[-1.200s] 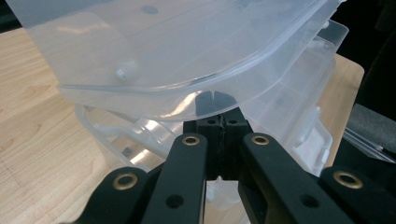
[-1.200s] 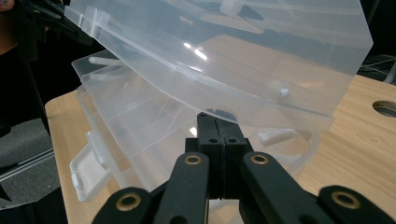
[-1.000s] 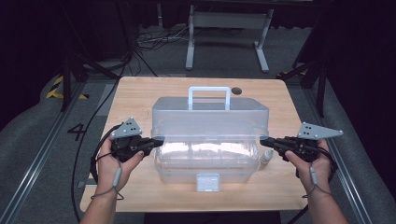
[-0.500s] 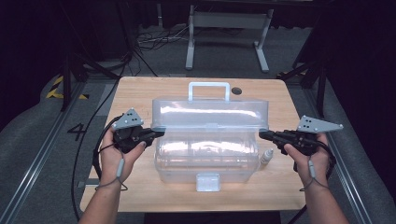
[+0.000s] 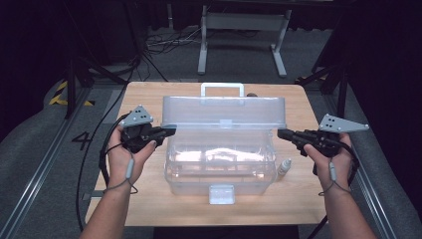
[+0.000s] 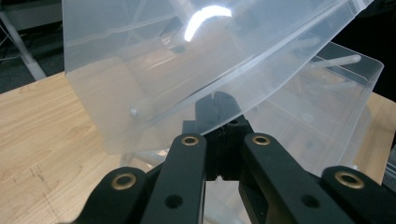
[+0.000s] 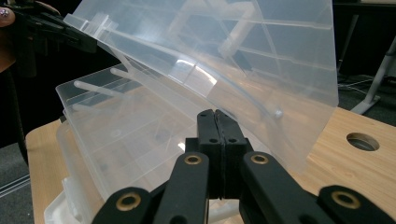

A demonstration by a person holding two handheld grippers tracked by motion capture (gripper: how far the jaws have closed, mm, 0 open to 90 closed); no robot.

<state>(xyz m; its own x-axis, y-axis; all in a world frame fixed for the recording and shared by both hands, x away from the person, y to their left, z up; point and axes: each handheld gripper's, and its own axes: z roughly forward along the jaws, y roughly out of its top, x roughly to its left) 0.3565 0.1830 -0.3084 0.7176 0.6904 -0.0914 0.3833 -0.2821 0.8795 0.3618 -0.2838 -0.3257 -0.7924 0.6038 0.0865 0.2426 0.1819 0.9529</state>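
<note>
The clear box (image 5: 220, 162) rests on the tabletop (image 5: 149, 99) between both grippers, its lid (image 5: 224, 112) already lifted about halfway, resting on the closed, empty left gripper (image 5: 170, 131) and right gripper (image 5: 282, 133); full opening remains.

A clear, colourless plastic box (image 5: 221, 162) with a frosted, milky-white lid (image 5: 224, 112) and a white handle (image 5: 222, 89) on a pale wood-grain bench (image 5: 149, 94), its honey-toned boards streaked with fine darker lines. A white latch (image 5: 222, 194) marks the box front; beside it, a small white bottle (image 5: 283, 168). The left claw (image 5: 166, 132) and right claw (image 5: 284, 133) are matte black, each topped by a grey three-cornered plate, with brass-coloured rings at the pivots of their black jaws. Black cables trail over a dark grey floor (image 5: 45, 164), where yellow-and-black hazard stripes (image 5: 62, 94) and a black "4" show
</note>
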